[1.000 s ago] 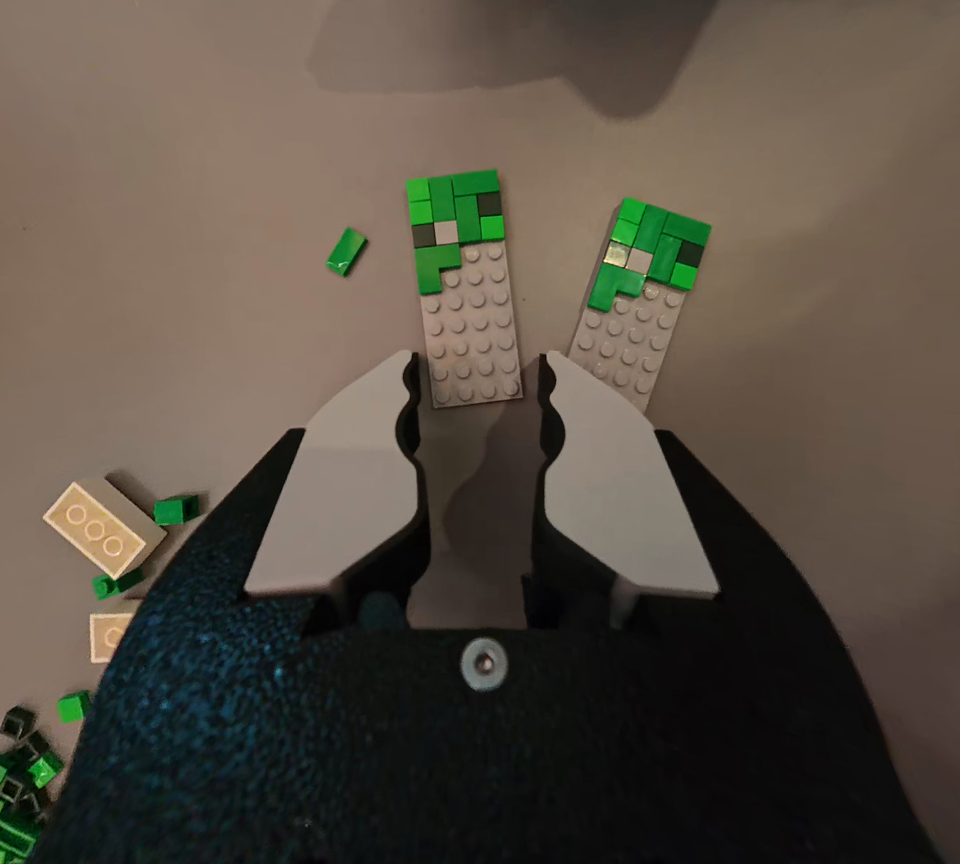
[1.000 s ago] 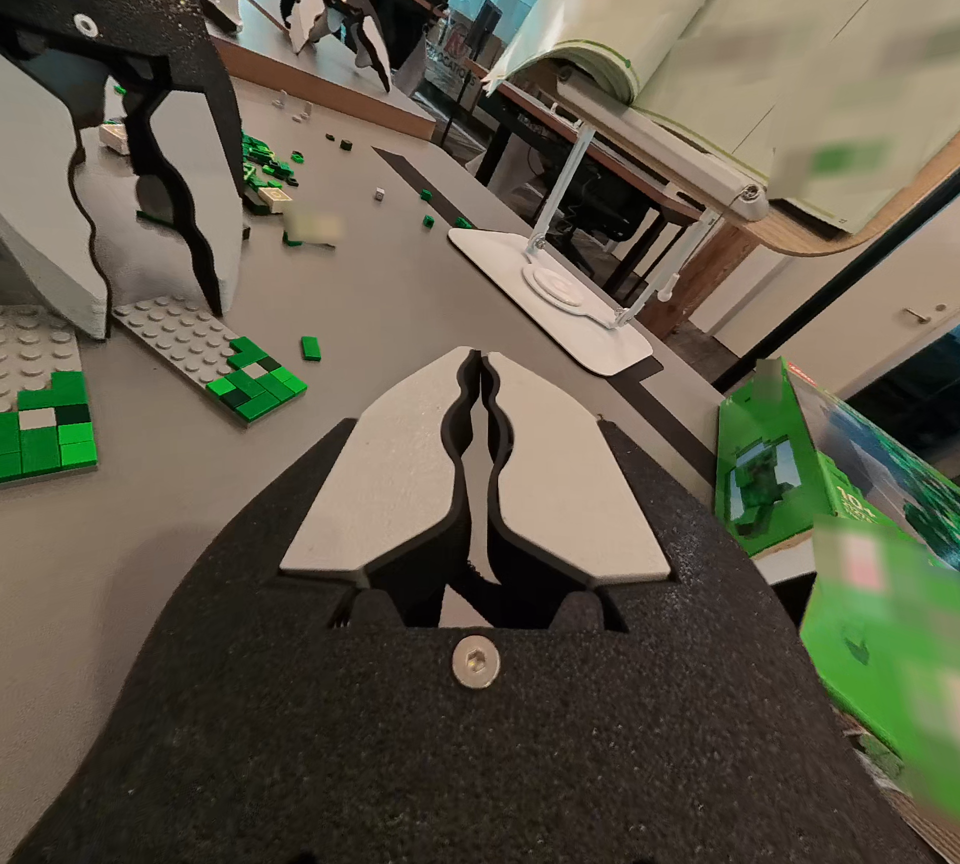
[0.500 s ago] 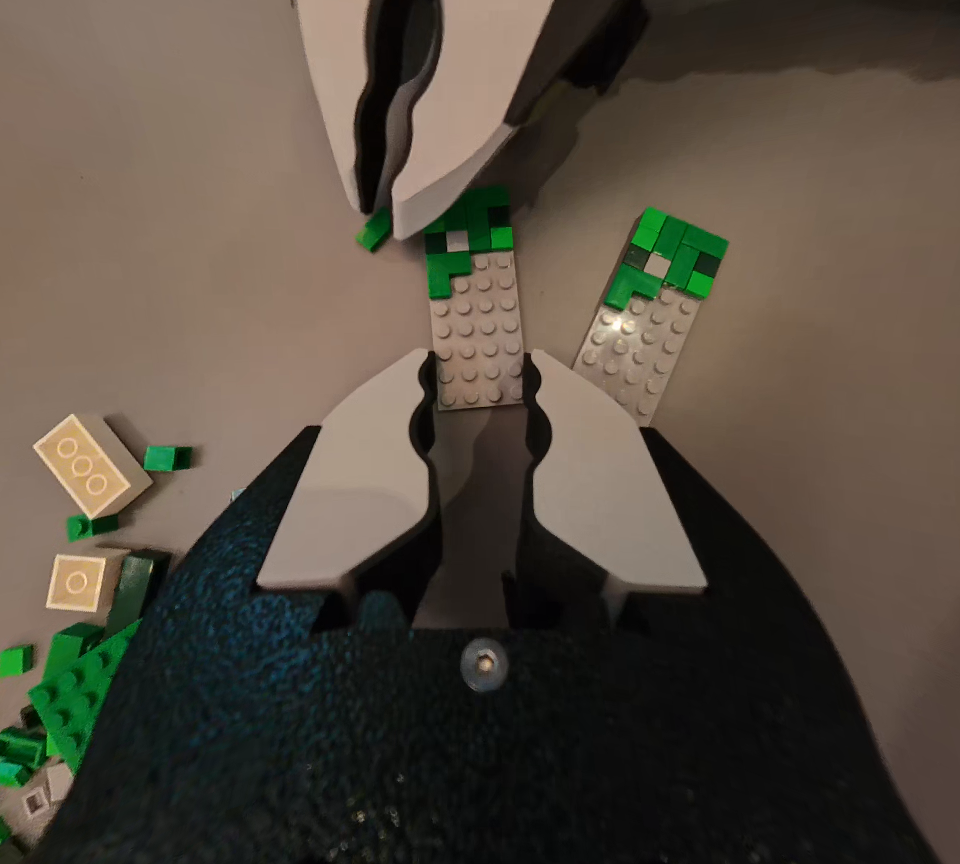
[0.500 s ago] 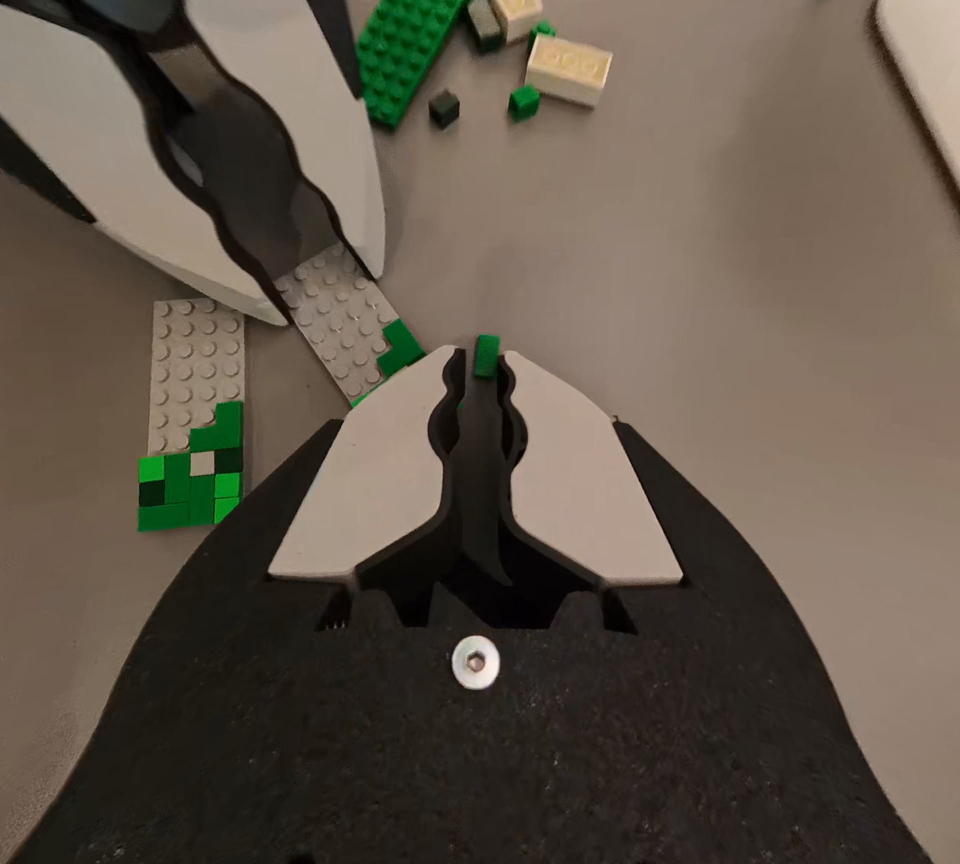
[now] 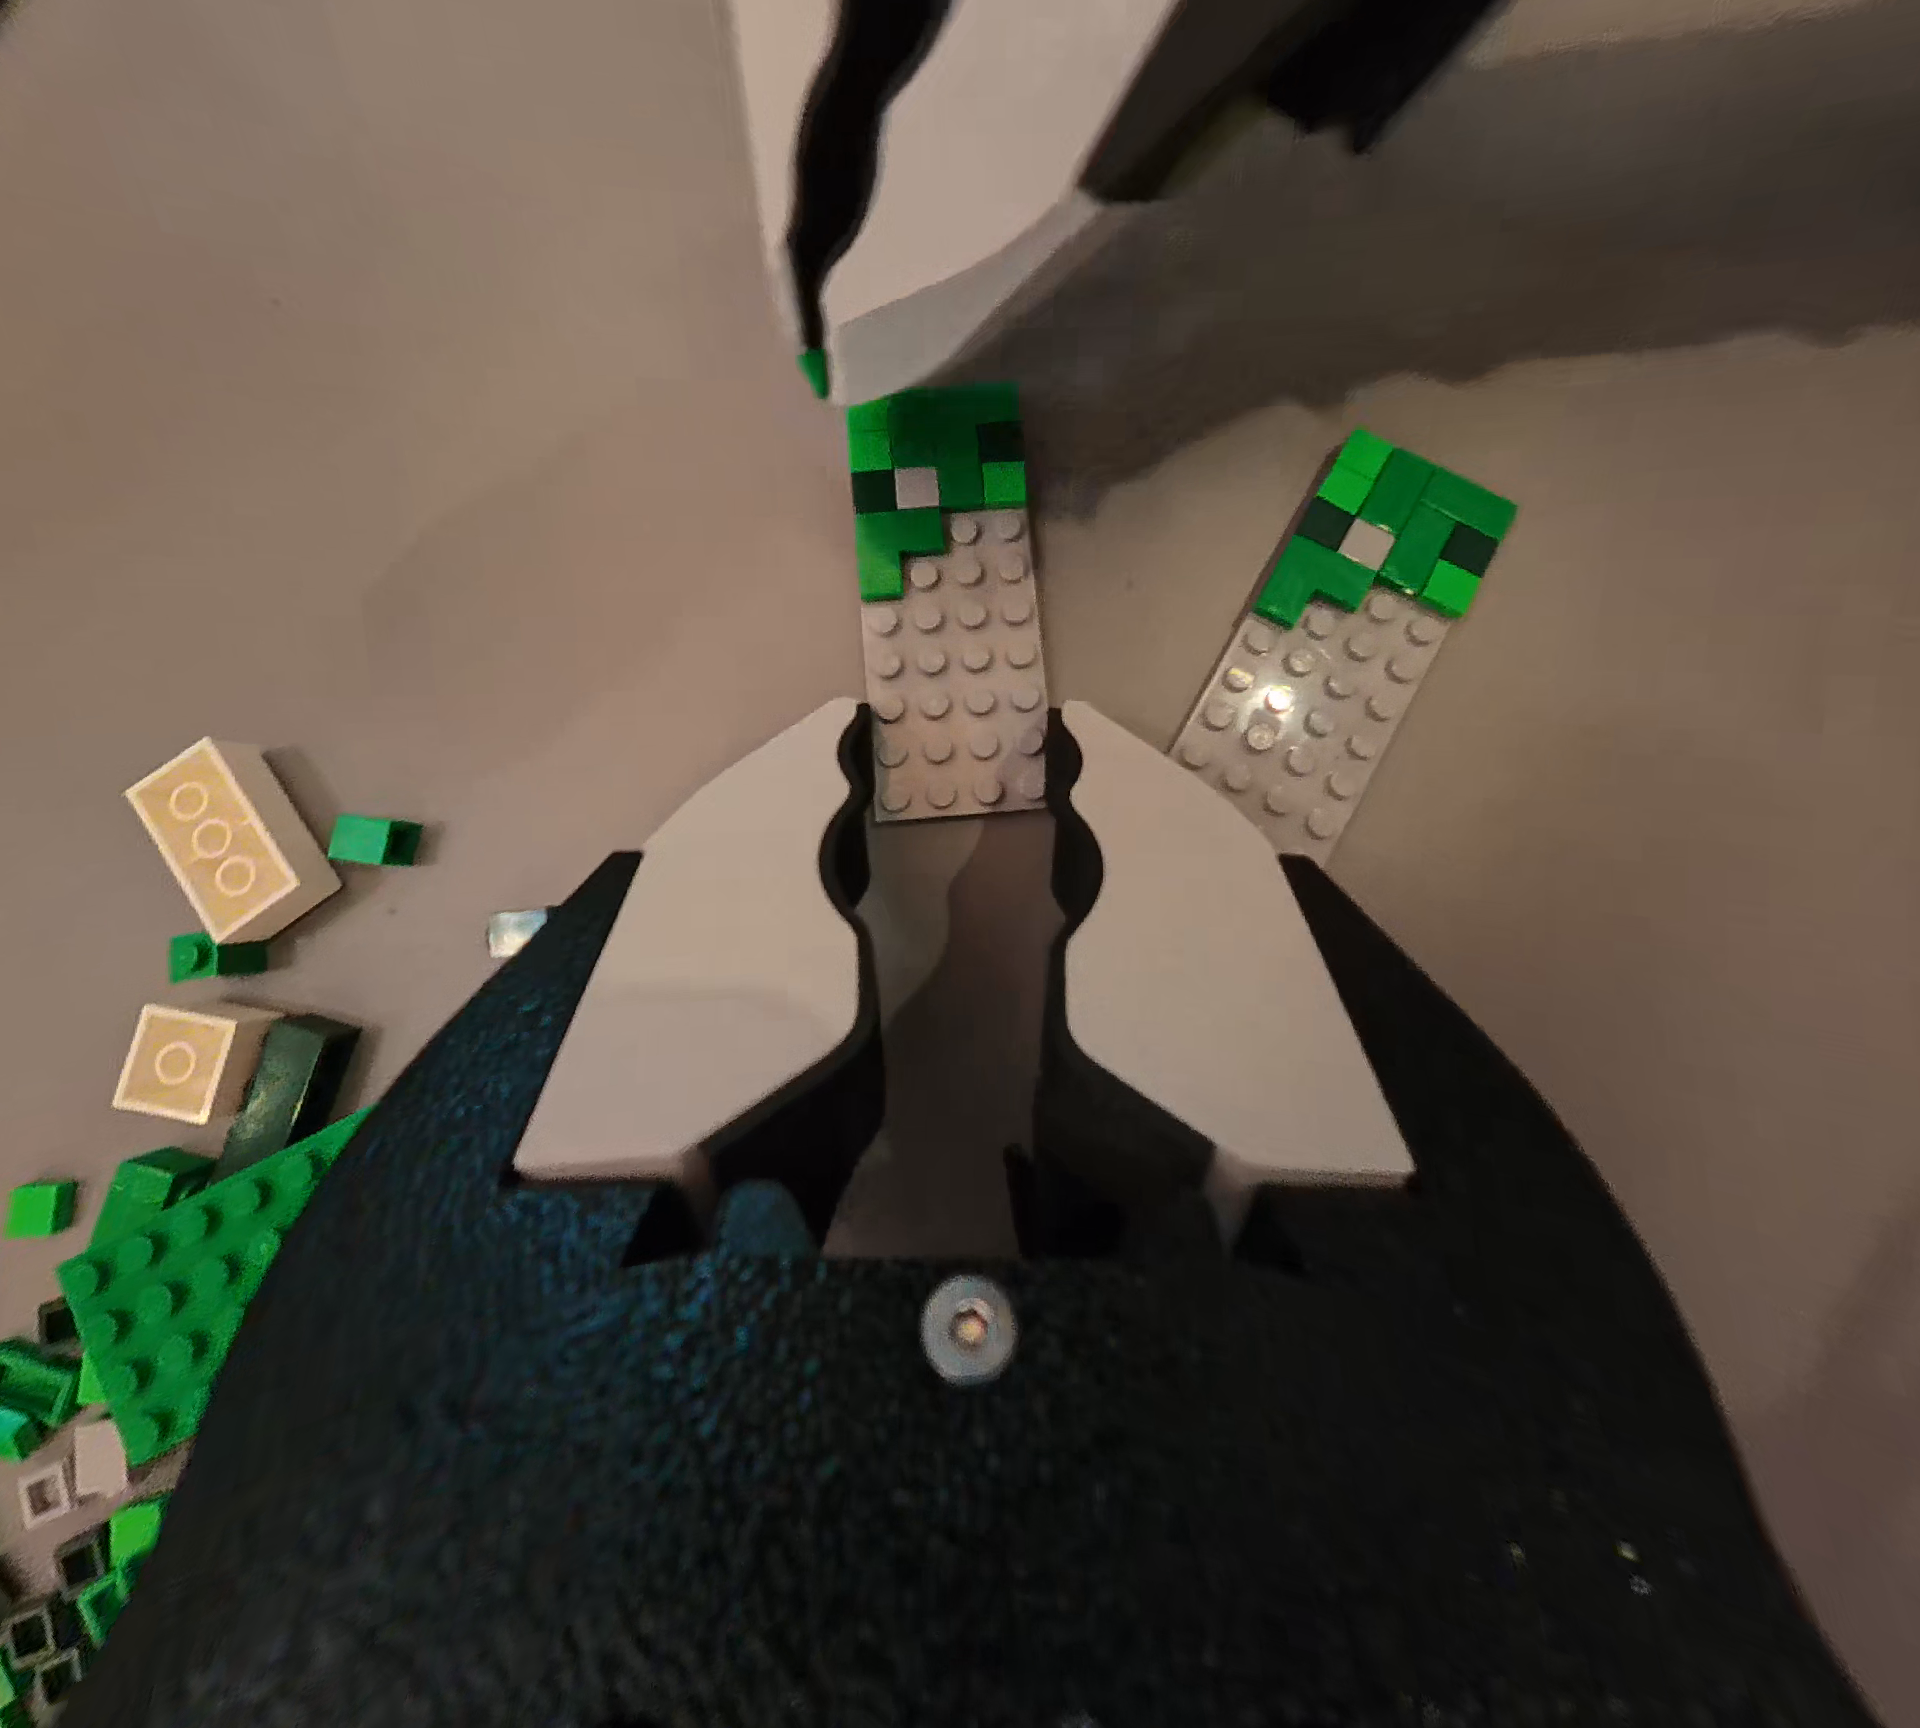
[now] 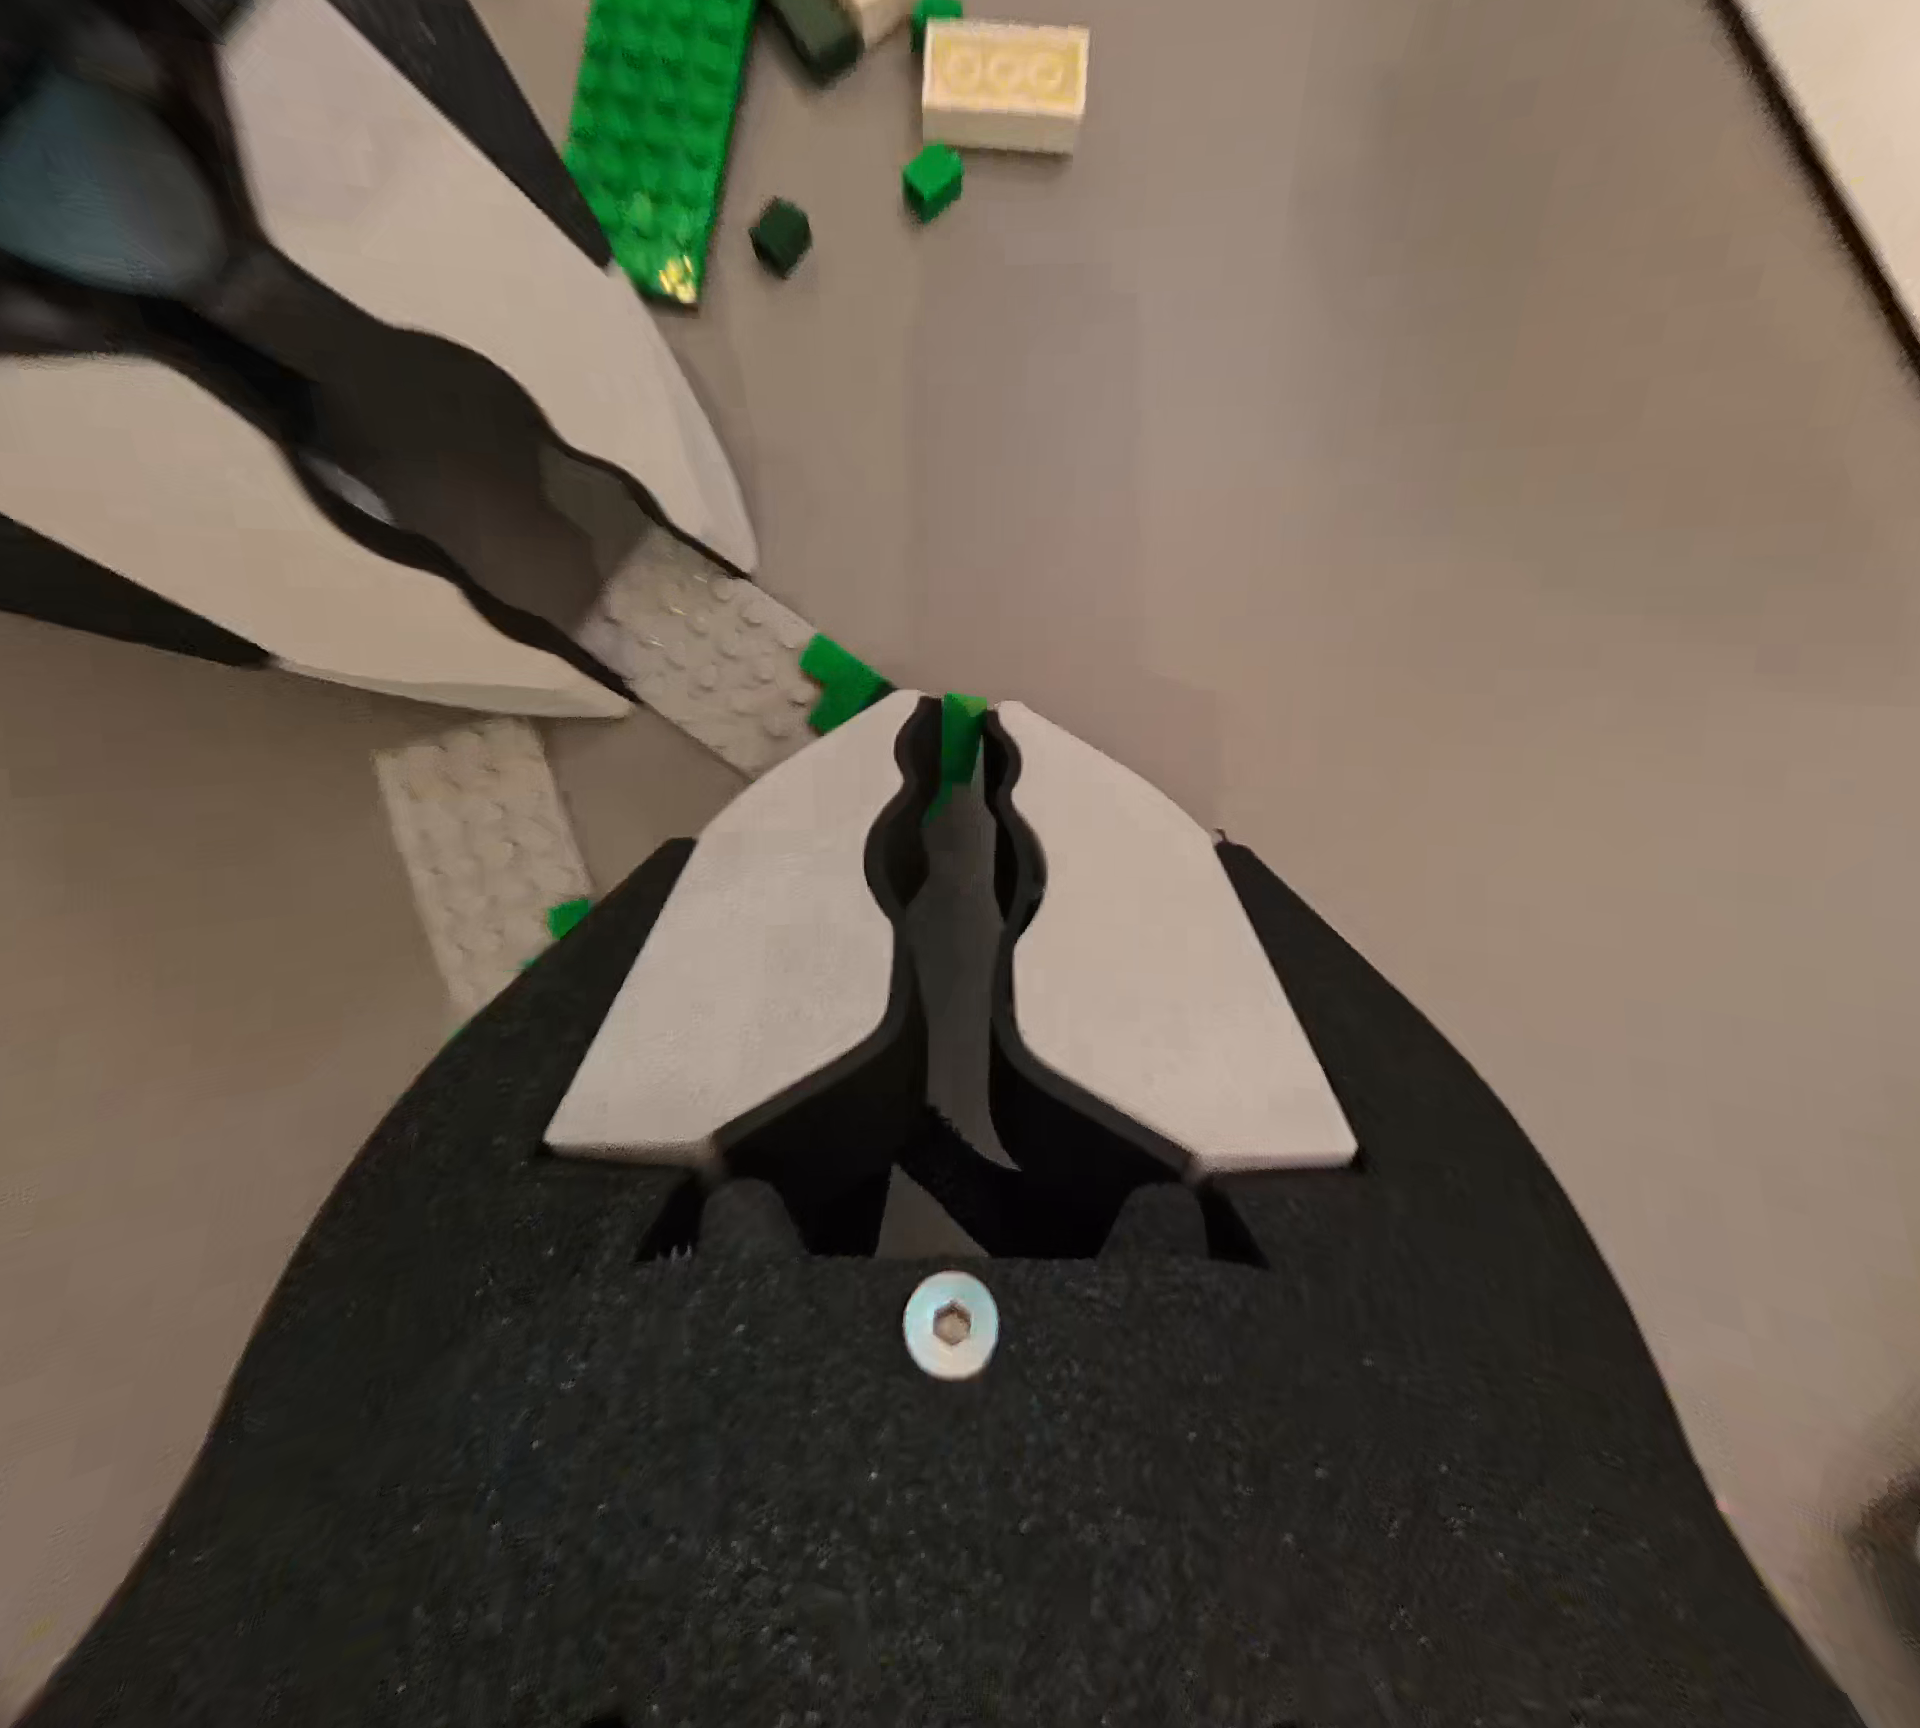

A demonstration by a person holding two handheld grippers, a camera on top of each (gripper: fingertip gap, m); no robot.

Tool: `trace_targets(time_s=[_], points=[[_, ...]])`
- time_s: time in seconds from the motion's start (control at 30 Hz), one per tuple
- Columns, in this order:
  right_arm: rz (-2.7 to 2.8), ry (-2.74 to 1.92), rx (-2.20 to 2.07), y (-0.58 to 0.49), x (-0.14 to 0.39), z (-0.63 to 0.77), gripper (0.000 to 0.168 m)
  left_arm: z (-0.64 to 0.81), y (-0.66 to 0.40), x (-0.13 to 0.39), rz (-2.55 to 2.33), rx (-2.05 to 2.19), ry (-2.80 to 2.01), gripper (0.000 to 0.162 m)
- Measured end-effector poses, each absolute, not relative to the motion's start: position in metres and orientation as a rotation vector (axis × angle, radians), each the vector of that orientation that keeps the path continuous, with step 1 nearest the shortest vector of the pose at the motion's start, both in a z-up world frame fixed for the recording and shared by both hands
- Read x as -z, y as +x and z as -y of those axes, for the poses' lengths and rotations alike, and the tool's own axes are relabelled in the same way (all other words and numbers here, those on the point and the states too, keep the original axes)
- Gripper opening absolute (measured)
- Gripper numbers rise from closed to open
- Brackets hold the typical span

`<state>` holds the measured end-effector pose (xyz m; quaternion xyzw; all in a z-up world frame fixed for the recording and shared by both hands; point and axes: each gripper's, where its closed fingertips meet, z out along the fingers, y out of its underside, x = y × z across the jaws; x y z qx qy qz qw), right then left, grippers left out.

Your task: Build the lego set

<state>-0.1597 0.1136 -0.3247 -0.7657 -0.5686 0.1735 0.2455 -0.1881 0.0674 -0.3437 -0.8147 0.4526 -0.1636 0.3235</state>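
A flat grey tabletop (image 5: 364, 328) carries the work. The left gripper (image 5: 958, 728) stands with its jaws set on either side of the near end of a grey studded plate (image 5: 961, 691), touching or nearly touching its edges; whether it clamps the plate cannot be told. The right gripper (image 6: 961, 712) is closed on a small green tile (image 6: 961, 738), which juts from its tips just beside the green-tiled far end of that plate. A second grey plate (image 5: 1314, 712), likewise part-tiled green, lies angled to the right. Loose green pieces, a long green plate (image 6: 670, 47) and cream bricks (image 5: 229, 837) lie scattered at the left.
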Motion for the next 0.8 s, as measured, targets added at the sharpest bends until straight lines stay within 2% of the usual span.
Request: trace_targets(time_s=[0.03,0.6,0.8], points=[[1.467,-2.112,-0.513,-0.16,0.319,-0.107,0.007,-0.068,-0.189,0.344,-1.178,0.424,-2.139,0.031],[1.244,-2.151,-0.306,-0.168,0.339,-0.088,0.008,-0.069,-0.189,0.344,-1.166,0.455,-2.15,0.031],[1.333,-2.074,-0.307,-0.168,0.334,-0.081,0.029,-0.069,-0.189,0.344,-1.17,0.462,-2.155,0.031]])
